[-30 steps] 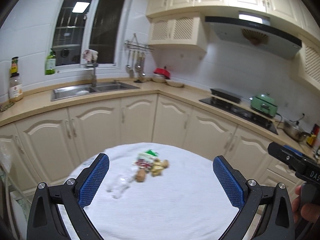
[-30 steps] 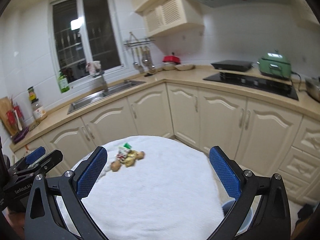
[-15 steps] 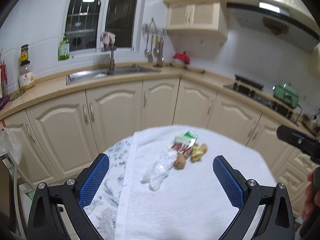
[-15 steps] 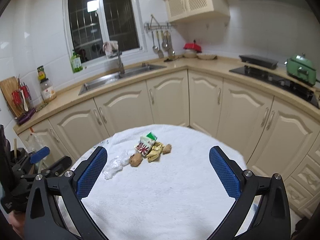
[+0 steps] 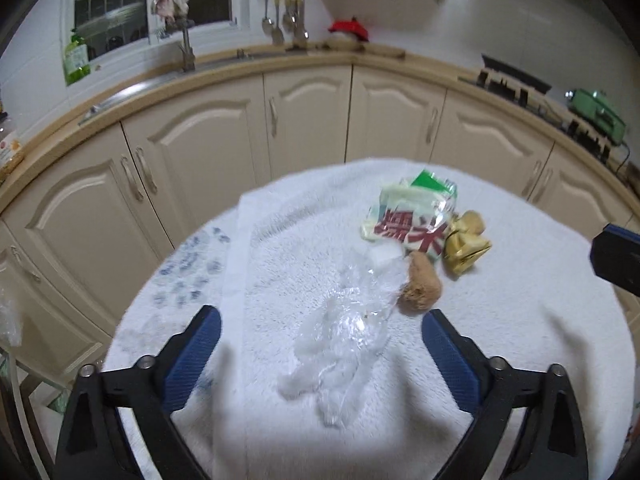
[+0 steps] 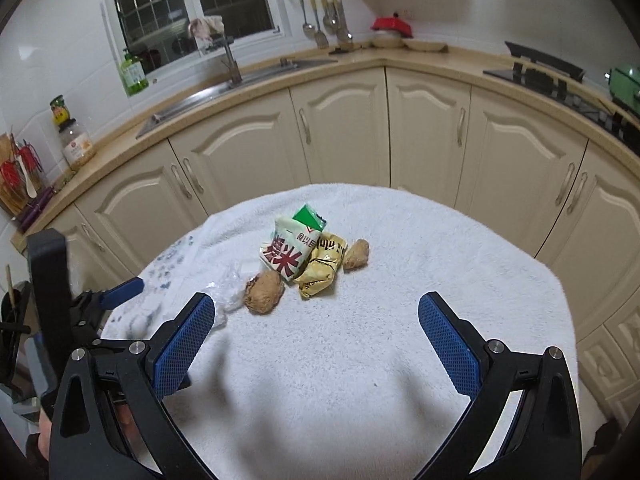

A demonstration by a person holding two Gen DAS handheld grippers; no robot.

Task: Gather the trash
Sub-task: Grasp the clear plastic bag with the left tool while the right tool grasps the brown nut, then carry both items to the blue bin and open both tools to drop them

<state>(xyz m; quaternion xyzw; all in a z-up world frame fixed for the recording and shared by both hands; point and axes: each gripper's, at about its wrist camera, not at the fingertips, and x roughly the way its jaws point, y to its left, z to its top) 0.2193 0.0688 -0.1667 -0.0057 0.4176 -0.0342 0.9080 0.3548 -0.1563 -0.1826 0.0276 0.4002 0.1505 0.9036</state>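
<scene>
Trash lies on a round table under a white towel (image 5: 500,360). A clear crumpled plastic bag (image 5: 344,332) lies between the fingers of my open, empty left gripper (image 5: 320,356). Beyond it are a brown lump (image 5: 420,284), a white-and-green snack wrapper (image 5: 412,216) and a gold wrapper (image 5: 466,246). In the right wrist view the same snack wrapper (image 6: 290,250), gold wrapper (image 6: 322,270), near brown lump (image 6: 264,292) and a second brown lump (image 6: 356,254) lie ahead of my open, empty right gripper (image 6: 316,344). The clear bag (image 6: 228,284) sits by its left finger.
Cream kitchen cabinets (image 6: 336,128) curve behind the table, with a sink (image 6: 224,88) and a stove (image 6: 560,80) on the counter. A blue-patterned cloth (image 5: 184,276) shows at the table's left edge. The left gripper's body (image 6: 60,312) is at the left in the right wrist view.
Both grippers have tilted down and moved closer to the trash pile. The left one now has the clear bag between its open fingers. Nothing has been taken hold of.
</scene>
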